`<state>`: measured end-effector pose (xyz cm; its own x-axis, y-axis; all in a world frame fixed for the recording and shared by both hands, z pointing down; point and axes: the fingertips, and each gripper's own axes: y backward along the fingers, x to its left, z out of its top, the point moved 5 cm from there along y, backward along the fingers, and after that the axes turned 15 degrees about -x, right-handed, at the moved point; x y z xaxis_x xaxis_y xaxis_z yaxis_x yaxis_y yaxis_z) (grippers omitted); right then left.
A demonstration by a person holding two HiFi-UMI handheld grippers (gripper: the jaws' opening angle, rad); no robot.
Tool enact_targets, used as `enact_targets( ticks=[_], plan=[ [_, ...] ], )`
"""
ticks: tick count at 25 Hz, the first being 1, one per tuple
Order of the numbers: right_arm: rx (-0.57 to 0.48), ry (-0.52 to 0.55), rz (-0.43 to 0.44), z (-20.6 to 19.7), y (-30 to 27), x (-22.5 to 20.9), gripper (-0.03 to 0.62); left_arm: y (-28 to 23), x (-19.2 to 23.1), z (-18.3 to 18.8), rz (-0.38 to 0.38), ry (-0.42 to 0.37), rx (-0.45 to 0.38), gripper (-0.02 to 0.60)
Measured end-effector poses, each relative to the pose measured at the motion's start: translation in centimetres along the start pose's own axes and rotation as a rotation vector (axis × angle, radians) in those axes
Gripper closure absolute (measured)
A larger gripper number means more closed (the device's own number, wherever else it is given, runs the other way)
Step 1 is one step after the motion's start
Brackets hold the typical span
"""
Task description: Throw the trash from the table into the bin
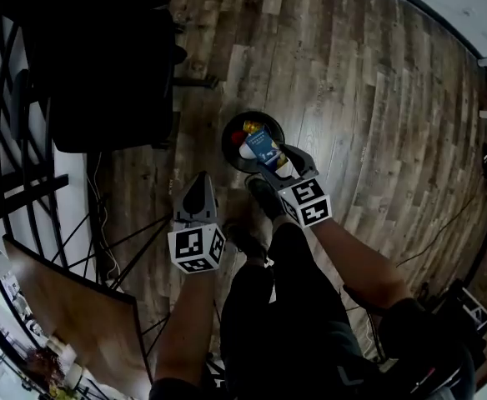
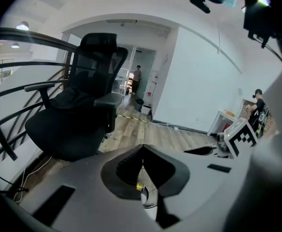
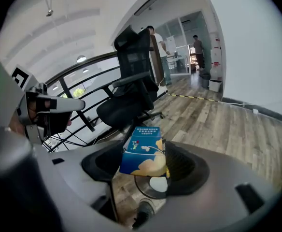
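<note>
a: where was the trash?

b: a blue box (image 3: 143,156) sat between the jaws of the right gripper (image 1: 273,160), and the pads pressed on both its sides, so the grip was firm. in the head view the box lay over the mouth of the round black bin (image 1: 230,145) on the wooden floor (image 1: 352,98).

a: anything in the bin?

b: yes, some yellow and red bits (image 1: 249,127) and something white beside them; i couldn't tell what they were.

a: and the other hand?

b: the left gripper (image 2: 142,148) had its jaws closed tip to tip with nothing held. it hung to the left of the bin, apart from it, pointing down at the floor.

a: what else was near?

b: a black office chair (image 2: 78,120) stood beyond the left gripper, and the person's shoe (image 1: 264,197) was just beside the bin.
</note>
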<state>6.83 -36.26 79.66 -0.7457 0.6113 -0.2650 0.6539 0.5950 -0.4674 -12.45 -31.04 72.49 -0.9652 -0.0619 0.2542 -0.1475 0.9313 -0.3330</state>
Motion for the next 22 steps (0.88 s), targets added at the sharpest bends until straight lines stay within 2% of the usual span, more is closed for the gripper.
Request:
enact_targets(
  ticks=[14, 18, 22],
  plan=[
    [0.254, 0.057, 0.064, -18.7, -9.5, -4.7, 0.315, -7.3, 4.0, -18.7, 0.009, 0.020, 0.149, 0.569],
    [0.316, 0.078, 0.069, -22.3, -11.5, -5.3, 0.313, -8.5, 5.2, -23.2, 0.020, 0.039, 0.190, 0.569],
    [0.356, 0.084, 0.072, -24.6, -12.3, -5.4, 0.313, -8.6, 5.5, -25.9, 0.015, 0.036, 0.213, 0.569]
  ],
)
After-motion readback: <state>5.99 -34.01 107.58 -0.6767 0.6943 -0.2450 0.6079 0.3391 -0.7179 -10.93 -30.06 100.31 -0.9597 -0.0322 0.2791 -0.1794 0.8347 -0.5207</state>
